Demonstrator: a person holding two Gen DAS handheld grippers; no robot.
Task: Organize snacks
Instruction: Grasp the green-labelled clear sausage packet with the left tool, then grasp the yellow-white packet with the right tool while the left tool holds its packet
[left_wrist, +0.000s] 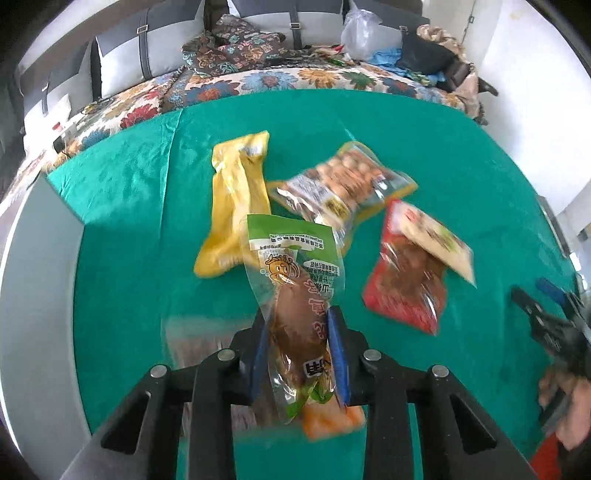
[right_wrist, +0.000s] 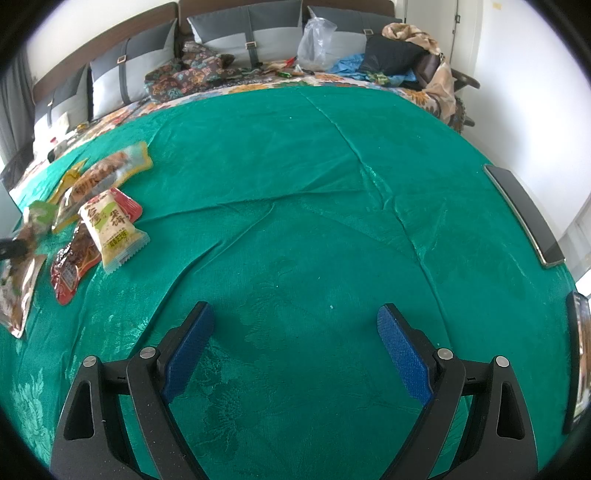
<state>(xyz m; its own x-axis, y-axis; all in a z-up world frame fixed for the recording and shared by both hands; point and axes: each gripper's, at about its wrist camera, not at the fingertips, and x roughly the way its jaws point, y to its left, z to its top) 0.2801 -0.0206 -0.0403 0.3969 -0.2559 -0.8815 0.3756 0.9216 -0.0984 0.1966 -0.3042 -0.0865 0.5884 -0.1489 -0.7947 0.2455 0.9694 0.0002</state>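
Snack packet gripped by left claw, right claw gaping

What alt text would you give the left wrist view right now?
The left gripper is shut on a clear green-topped snack packet, lifted over a green tablecloth. Beyond lie a yellow packet, a peanut bag and a red packet.
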